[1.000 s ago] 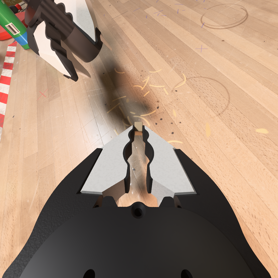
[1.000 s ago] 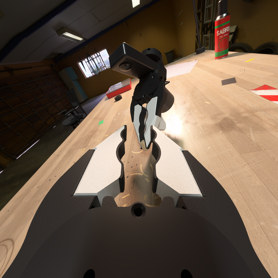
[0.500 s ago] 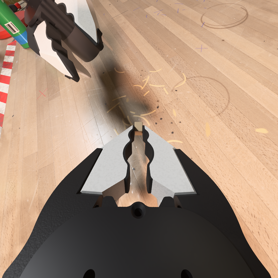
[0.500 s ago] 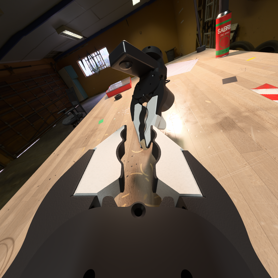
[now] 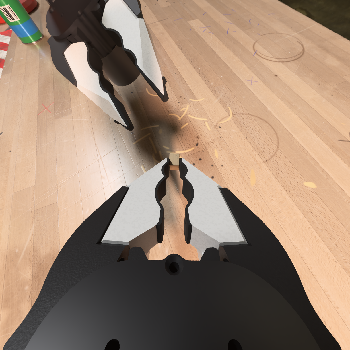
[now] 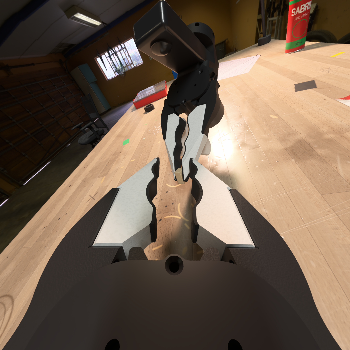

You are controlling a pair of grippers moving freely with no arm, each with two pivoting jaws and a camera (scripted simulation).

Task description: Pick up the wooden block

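Note:
The wooden block (image 5: 174, 160) is a small pale piece pinched between the tips of my left gripper (image 5: 173, 162), which is shut on it close above the wooden bench top (image 5: 265, 170). In the right wrist view the block (image 6: 178, 174) shows at the tips of the left gripper (image 6: 180, 179), which points down at the bench. My right gripper (image 6: 174, 161) is open and empty, its tips just short of the block on either side. It also shows in the left wrist view (image 5: 146, 111), ahead and to the left, jaws apart.
A green and blue spray can (image 5: 20, 24) and red-white striped tape (image 5: 3, 45) are at the far left. A red spray can (image 6: 298, 26), a red box (image 6: 151, 95), a black ring (image 6: 149, 108) and a paper sheet (image 6: 236, 65) lie farther off. Shavings (image 5: 189, 117) lie under the grippers.
My right gripper has moved in much closer to the left gripper and the block, still open. The left gripper stays shut on the block.

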